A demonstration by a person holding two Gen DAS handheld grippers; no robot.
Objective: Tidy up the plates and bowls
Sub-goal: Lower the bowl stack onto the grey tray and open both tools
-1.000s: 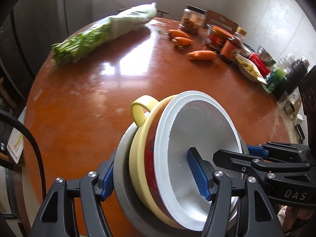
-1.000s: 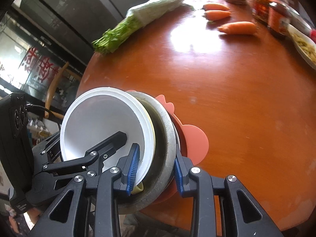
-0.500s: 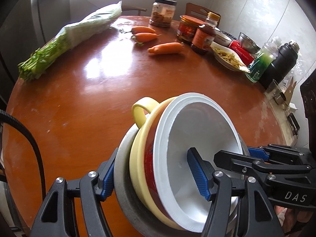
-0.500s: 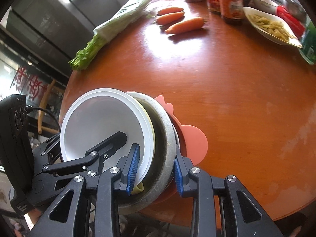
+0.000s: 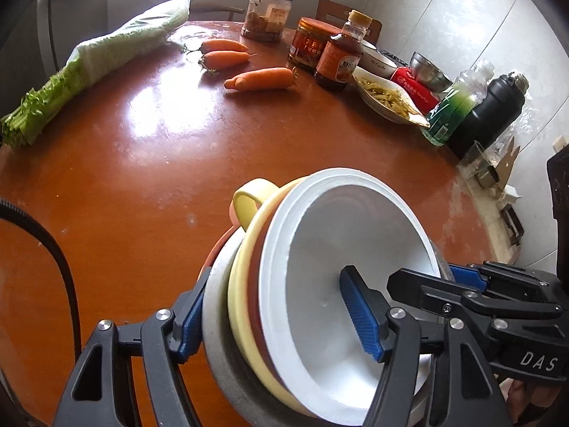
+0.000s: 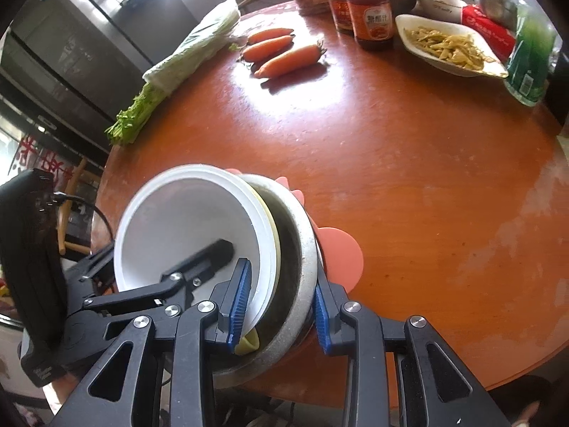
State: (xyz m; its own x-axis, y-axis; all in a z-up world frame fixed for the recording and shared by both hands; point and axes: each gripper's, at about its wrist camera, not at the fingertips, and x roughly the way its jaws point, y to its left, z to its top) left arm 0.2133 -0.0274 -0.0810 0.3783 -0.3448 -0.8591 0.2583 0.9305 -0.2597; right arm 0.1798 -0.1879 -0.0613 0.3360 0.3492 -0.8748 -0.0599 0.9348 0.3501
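A nested stack hangs tilted over the round brown table (image 5: 142,178). It is a white bowl (image 5: 348,235) inside a yellow handled bowl (image 5: 249,199), inside a metal bowl (image 5: 217,320), on a pink plate (image 6: 341,252). My left gripper (image 5: 275,277) grips one side, with one pad outside the metal bowl and the other inside the white bowl; its jaws are opening slightly. My right gripper (image 6: 281,270) clamps the opposite rim, one pad inside the white bowl (image 6: 185,220) and the other under the metal bowl (image 6: 298,227).
Three carrots (image 5: 259,78) and bagged celery (image 5: 106,53) lie at the far side. Jars (image 5: 309,42), a sauce bottle (image 5: 341,60), a dish of food (image 5: 387,96), a green bottle (image 5: 451,110) and a black flask (image 5: 490,114) line the far right edge.
Both grippers carried the stack level across the table and turned. The jars, dish and bottles have come further into view, the celery slid left. The hold on the stack looks the same.
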